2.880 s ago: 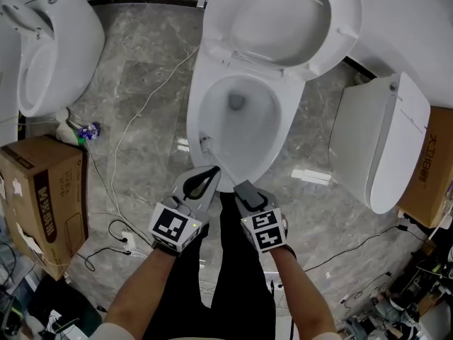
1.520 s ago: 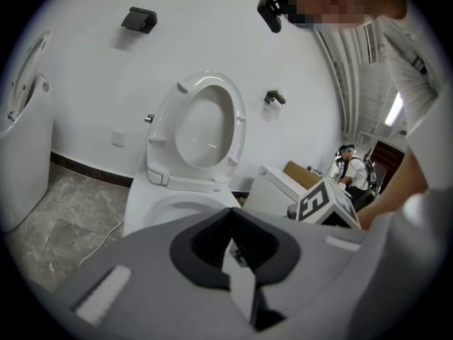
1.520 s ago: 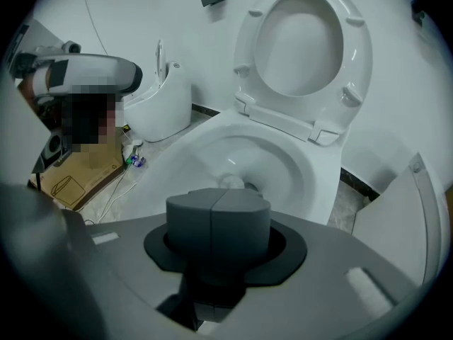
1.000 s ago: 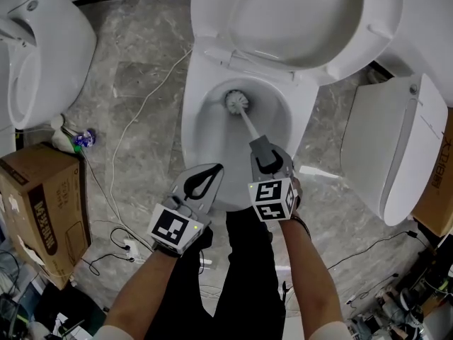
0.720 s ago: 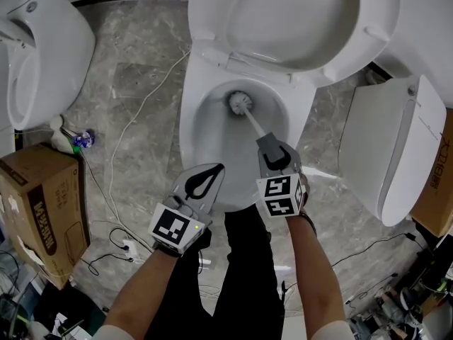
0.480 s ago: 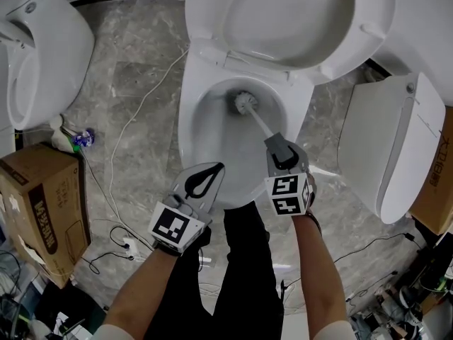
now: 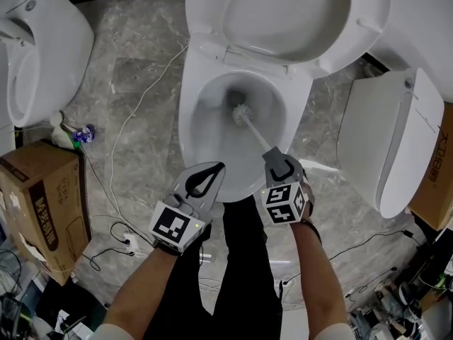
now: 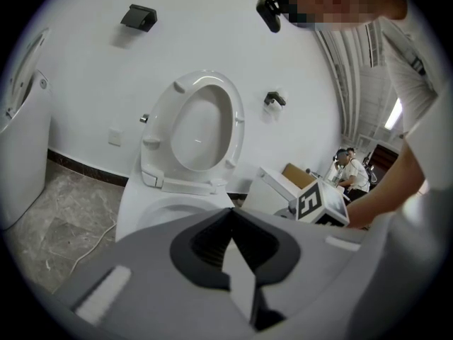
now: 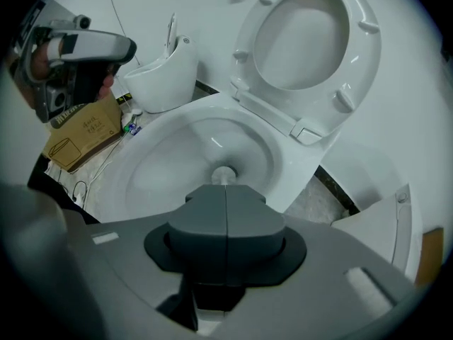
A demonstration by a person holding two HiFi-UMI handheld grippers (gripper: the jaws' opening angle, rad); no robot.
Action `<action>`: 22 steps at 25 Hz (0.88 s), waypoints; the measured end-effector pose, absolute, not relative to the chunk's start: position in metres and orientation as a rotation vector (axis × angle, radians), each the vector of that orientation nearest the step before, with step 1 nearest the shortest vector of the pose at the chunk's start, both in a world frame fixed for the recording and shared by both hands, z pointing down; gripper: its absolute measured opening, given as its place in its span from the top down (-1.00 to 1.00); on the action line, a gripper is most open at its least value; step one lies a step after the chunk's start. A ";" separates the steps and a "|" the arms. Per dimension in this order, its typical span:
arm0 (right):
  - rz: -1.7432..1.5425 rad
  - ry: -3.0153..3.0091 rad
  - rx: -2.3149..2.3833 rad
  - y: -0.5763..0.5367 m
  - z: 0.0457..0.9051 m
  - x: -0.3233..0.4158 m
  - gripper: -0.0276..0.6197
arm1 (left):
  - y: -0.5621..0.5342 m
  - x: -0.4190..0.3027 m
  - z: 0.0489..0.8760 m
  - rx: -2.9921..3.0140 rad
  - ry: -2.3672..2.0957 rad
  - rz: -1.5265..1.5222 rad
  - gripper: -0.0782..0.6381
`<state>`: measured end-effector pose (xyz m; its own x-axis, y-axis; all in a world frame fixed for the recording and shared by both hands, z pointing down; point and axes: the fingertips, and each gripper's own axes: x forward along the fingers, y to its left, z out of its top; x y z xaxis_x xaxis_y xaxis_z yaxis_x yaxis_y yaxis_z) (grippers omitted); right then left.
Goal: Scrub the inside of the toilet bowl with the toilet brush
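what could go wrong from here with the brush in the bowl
The right gripper holds the toilet brush by the end of its thin handle, so pressing on the toilet bowl wall could twist or slip it in the jaws. The person's legs stand right at the front rim; a quick stroke might flick splashes onto them.

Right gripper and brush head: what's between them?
Only the toilet brush's white handle, running from right gripper to brush head inside the toilet bowl. Head view shows it.
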<state>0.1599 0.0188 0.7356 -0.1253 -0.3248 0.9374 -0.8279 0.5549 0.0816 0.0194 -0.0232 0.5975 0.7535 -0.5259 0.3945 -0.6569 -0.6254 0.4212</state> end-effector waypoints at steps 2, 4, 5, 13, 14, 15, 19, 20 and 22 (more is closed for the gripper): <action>0.601 -1.704 0.955 0.029 0.738 0.152 0.40 | -0.022 0.017 0.597 2.394 -0.890 0.316 0.77; 0.623 -1.715 0.940 0.037 0.739 0.140 0.40 | -0.021 0.013 0.597 2.392 -0.895 0.314 0.77; 0.631 -1.723 0.934 0.040 0.740 0.135 0.40 | -0.021 0.011 0.598 2.391 -0.897 0.314 0.77; 0.659 -1.791 0.965 0.027 0.746 0.111 0.40 | -0.019 0.001 0.607 2.380 -0.907 0.316 0.77; 0.656 -1.796 0.972 0.024 0.747 0.108 0.41 | -0.020 0.000 0.608 2.379 -0.909 0.317 0.77; 0.653 -1.800 0.979 0.020 0.749 0.106 0.40 | -0.021 -0.001 0.610 2.378 -0.911 0.318 0.76; 0.670 -1.792 1.019 0.007 0.756 0.105 0.41 | -0.027 -0.004 0.613 2.374 -0.922 0.309 0.77; 0.682 -1.786 1.030 0.003 0.758 0.105 0.40 | -0.028 -0.004 0.614 2.374 -0.925 0.307 0.77; 0.704 -1.767 1.054 -0.004 0.764 0.105 0.40 | -0.030 -0.003 0.617 2.375 -0.928 0.306 0.77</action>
